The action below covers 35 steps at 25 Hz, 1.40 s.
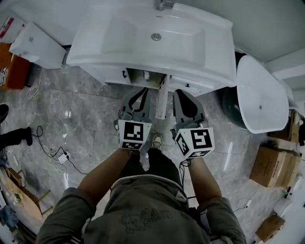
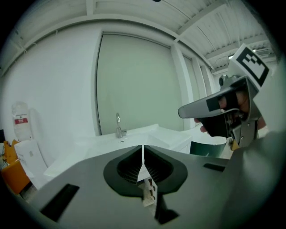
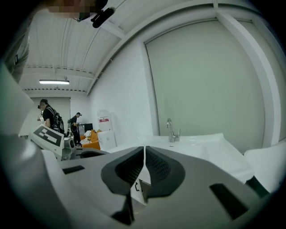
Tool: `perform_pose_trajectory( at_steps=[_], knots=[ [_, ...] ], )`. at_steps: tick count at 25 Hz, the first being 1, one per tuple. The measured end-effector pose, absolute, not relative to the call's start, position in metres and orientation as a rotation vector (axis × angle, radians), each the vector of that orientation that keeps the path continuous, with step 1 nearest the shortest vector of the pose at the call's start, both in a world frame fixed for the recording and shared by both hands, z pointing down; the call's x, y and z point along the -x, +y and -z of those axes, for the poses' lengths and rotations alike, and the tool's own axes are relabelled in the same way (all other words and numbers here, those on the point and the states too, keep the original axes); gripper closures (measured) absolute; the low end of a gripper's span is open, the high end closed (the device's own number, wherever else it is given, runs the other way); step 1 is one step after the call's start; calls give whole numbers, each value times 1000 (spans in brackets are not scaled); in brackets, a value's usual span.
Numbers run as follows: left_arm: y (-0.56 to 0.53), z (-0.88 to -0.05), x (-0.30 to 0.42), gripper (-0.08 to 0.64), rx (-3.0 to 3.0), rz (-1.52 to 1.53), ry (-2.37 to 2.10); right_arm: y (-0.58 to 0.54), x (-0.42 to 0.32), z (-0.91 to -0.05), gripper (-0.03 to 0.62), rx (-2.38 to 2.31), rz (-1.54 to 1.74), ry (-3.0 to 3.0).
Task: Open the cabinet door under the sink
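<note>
Looking down, the head view alone shows the white sink [image 1: 190, 57] overhanging its cabinet, with the cabinet door [image 1: 162, 97] jutting out edge-on toward the person, between the two claws. Both gripper views look level across the basin top to the faucet [image 2: 119, 127]. The left claw [image 1: 142, 91] and right claw [image 1: 183, 94] flank the door, each with jaws pressed together and holding nothing.

The white cabinet [image 1: 183, 85] under the white ceramic sink [image 1: 200, 57] is mostly hidden by the basin's overhang in the head view, and only a narrow strip of its front shows. The chrome tap [image 1: 164, 5] is cut off by the top edge. The brown cardboard box [image 1: 274, 167] runs past the right edge. The two distant people [image 3: 49, 117] are too small to make out, as is the print on the red-and-white label [image 2: 20, 120].
</note>
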<state>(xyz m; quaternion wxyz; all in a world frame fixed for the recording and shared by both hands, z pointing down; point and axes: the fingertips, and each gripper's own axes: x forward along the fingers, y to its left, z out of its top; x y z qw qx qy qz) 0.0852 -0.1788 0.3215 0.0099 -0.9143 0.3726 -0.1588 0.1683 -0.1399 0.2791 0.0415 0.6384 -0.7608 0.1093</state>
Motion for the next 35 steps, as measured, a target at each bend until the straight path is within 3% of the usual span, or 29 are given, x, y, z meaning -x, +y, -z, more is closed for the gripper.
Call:
perform_pose_trajectory(
  at_steps=[25, 35],
  knots=[
    [-189, -128, 20, 532, 2660, 276, 1154, -137, -80, -73, 558, -1801, 117, -2593],
    [-161, -116, 30, 532, 2684, 238, 1109, -110, -84, -81, 558, -1786, 220, -2495]
  ],
)
